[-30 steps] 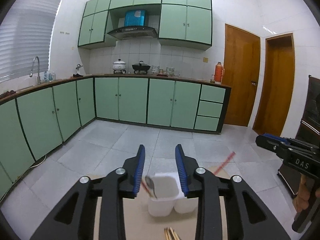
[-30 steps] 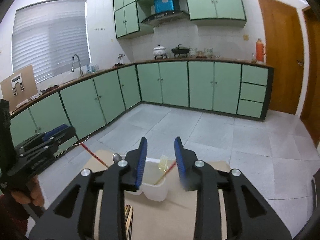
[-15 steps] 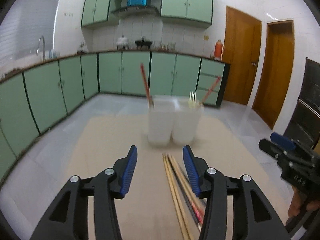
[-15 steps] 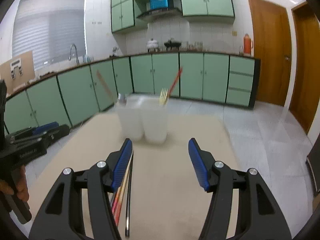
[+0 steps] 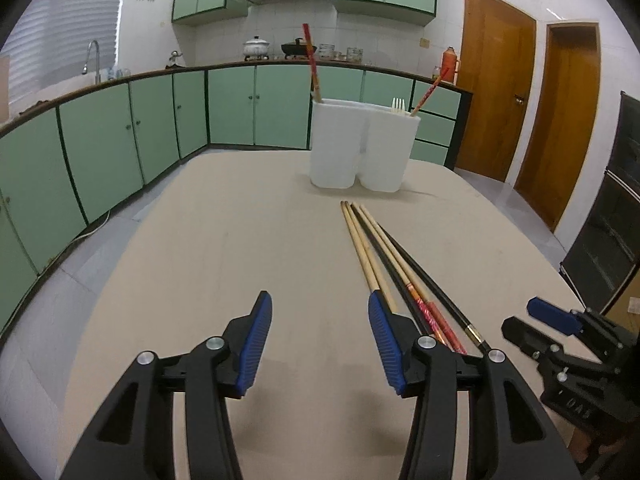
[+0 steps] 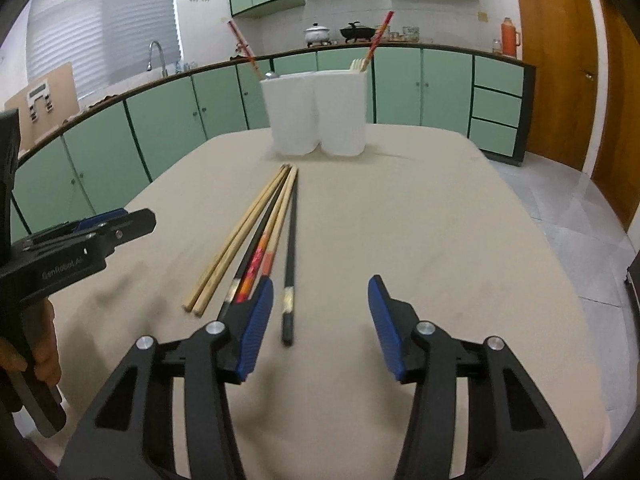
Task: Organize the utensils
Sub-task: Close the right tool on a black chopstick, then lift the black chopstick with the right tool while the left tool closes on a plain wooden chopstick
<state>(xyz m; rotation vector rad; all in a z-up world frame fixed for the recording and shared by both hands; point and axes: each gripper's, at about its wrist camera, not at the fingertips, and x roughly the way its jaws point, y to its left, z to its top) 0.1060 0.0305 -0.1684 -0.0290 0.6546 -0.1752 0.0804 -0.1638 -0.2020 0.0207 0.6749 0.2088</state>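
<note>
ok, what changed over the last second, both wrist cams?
Both grippers pulled back from over the white holder and dropped low over the table; the left gripper and right gripper also opened wider, holding nothing. The loose chopsticks now lie ahead of them. Unchanged: the holder's place, with its red chopsticks and fork inside.

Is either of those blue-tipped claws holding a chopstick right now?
No: both the left gripper and the right gripper are open and empty, while the chopsticks lie loose on the table.
</note>
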